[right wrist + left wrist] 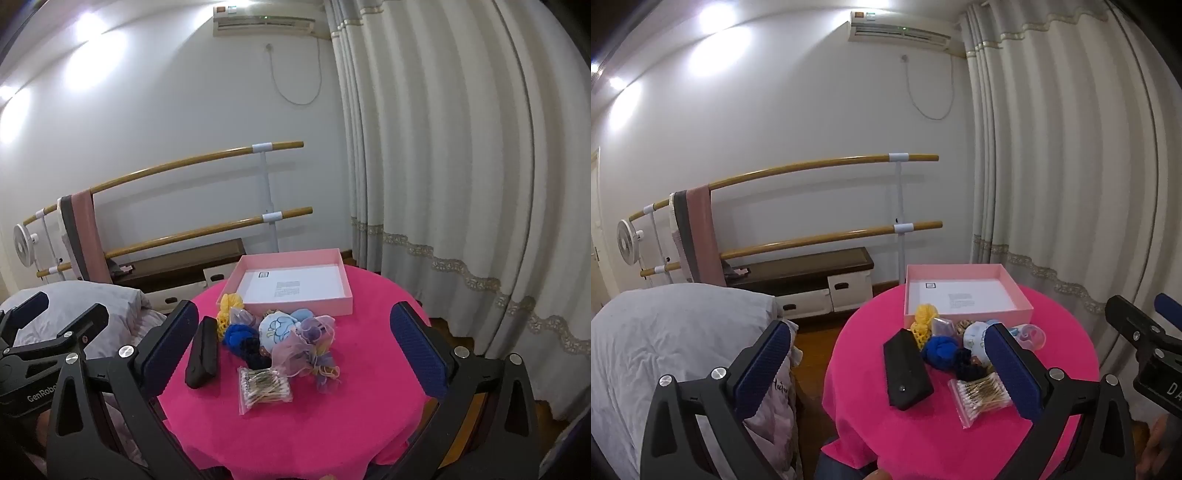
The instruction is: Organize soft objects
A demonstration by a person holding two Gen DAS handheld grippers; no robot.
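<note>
White walls (775, 110) carry an air conditioner (901, 33) and wooden barre rails (820, 164); pale curtains (1052, 147) hang rightward, above a dark low bench (805, 267).

The room was evenly lit from overhead, and bright glare patches bloomed across the white painted wall (798, 110) at upper left in both views. The fisheye lens bent the straight wooden barre rails (184, 162) and the cream pleated curtain (443, 147) into curves, and the corners fell dark. Focus stayed fairly sharp, colours slightly washed.
</note>
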